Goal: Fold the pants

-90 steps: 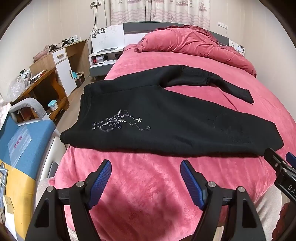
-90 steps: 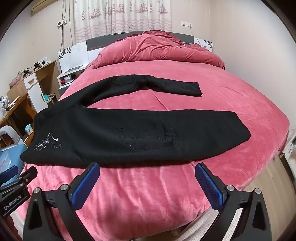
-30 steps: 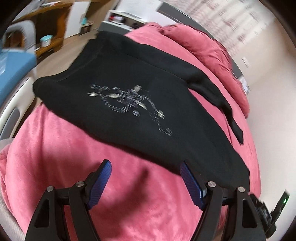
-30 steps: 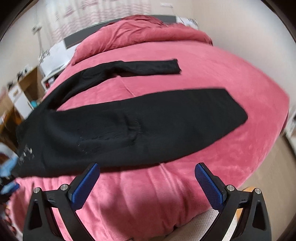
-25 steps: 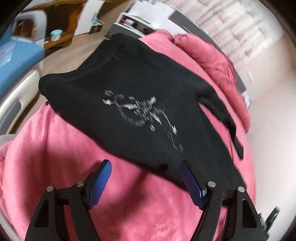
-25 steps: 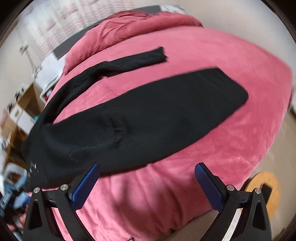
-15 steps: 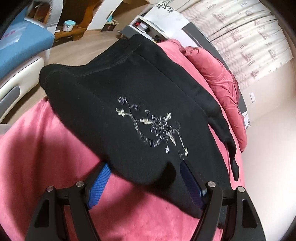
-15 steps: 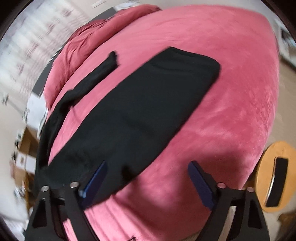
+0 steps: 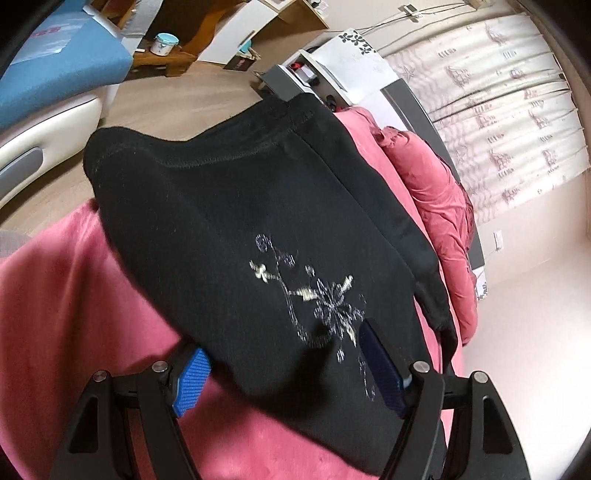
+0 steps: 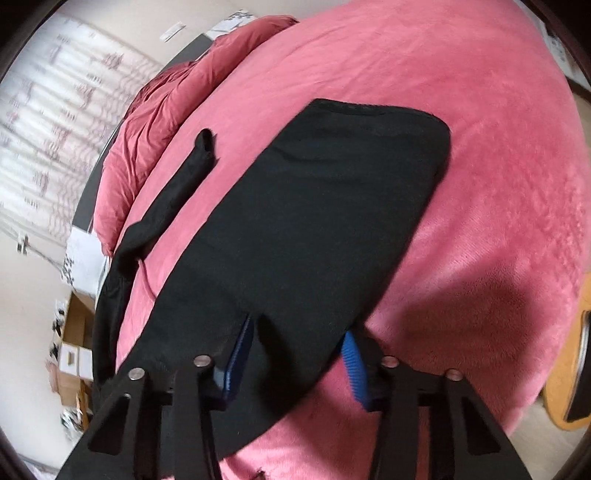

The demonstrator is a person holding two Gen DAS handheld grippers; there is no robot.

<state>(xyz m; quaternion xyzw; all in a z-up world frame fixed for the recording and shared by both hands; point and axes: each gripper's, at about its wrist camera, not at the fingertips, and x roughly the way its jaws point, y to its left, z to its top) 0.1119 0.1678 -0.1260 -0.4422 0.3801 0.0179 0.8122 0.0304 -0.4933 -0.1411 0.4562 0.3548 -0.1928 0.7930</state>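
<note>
Black pants with a silver flower embroidery lie spread on a pink bed. My left gripper is open, its blue pads astride the near edge of the pants by the embroidery, below the waistband. In the right wrist view the near pant leg runs away to its cuff. My right gripper is open but narrowed, its pads either side of that leg's near edge. The far leg lies apart, toward the duvet.
A bunched pink duvet lies at the head of the bed. A blue-cushioned chair, wooden desk and white nightstand stand left of the bed. A round wooden stool stands by the bed's right side.
Both grippers have moved forward and down onto the near edge of the pants. The right gripper's fingers have narrowed around the leg's edge; the left's stay wide.
</note>
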